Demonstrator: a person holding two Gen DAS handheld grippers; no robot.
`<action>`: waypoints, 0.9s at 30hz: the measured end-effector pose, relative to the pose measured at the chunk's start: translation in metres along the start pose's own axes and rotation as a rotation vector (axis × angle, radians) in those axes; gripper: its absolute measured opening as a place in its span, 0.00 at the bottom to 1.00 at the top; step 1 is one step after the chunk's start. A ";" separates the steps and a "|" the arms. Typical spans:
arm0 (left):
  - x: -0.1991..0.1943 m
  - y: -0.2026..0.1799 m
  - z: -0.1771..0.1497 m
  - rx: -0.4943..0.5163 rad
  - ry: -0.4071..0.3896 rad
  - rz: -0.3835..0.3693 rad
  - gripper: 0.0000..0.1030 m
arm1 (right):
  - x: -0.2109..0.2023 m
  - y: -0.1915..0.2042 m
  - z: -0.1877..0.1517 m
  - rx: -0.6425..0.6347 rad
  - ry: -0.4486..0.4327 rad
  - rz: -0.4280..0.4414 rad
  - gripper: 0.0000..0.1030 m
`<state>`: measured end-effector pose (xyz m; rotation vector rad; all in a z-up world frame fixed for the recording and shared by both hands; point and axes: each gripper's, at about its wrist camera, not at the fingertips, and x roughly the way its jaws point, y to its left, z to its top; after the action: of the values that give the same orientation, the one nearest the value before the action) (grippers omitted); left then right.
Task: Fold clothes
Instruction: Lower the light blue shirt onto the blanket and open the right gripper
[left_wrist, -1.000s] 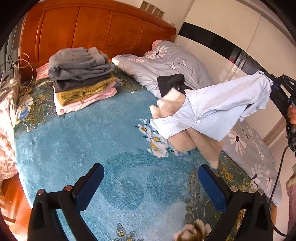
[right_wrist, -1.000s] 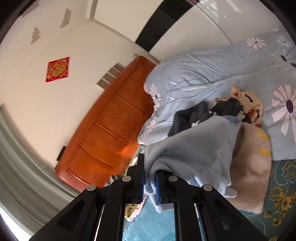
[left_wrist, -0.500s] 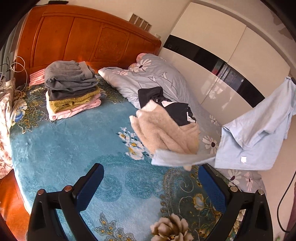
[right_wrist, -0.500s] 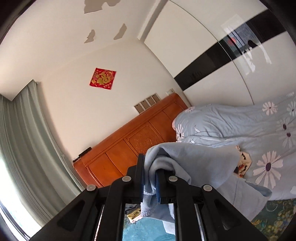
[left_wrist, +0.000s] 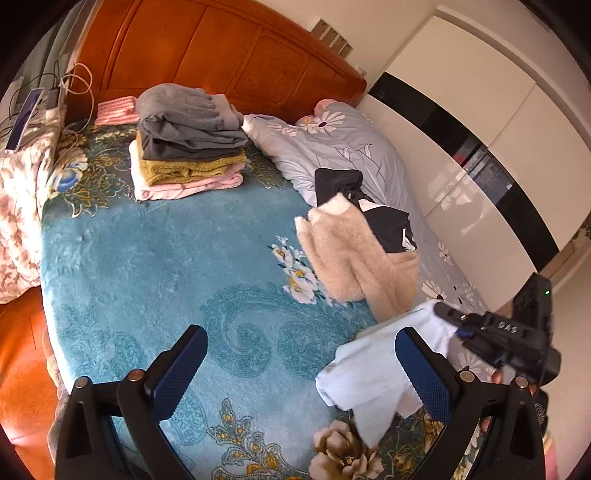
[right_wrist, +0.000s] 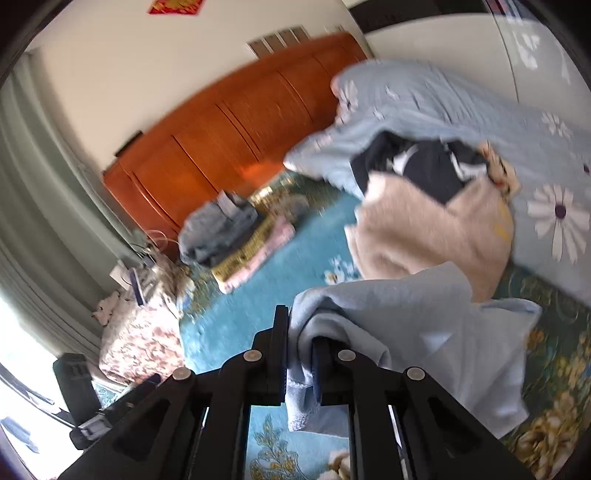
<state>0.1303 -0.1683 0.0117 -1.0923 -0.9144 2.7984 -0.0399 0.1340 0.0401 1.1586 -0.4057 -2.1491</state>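
The right gripper (right_wrist: 299, 354) has its black jaws pressed together, pinching a fold of the soft light blue cloth garment (right_wrist: 417, 339) near the bottom middle of the right wrist view. The cloth hangs out to the lower right over the teal flowered bed blanket (right_wrist: 236, 317). The left gripper (left_wrist: 303, 373) has its blue-padded jaws spread wide with nothing between them, low in the left wrist view. Above the blue cloth lies a fluffy beige garment (left_wrist: 354, 254) with a dark piece (left_wrist: 384, 218) on it. A neat stack of folded clothes (left_wrist: 188, 144) sits in the upper left, by the wooden headboard (left_wrist: 221, 55).
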 end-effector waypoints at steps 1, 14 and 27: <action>0.001 0.004 0.000 -0.012 0.005 -0.002 1.00 | 0.022 -0.009 -0.013 0.044 0.039 0.004 0.10; 0.028 0.034 -0.010 -0.078 0.104 0.031 1.00 | 0.124 0.018 -0.091 -0.005 0.273 0.076 0.41; 0.079 0.030 -0.046 0.067 0.278 0.158 1.00 | 0.037 -0.091 -0.115 0.225 0.140 -0.132 0.62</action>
<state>0.1051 -0.1529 -0.0800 -1.5551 -0.7308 2.6720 0.0045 0.1804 -0.0970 1.4896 -0.5307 -2.1580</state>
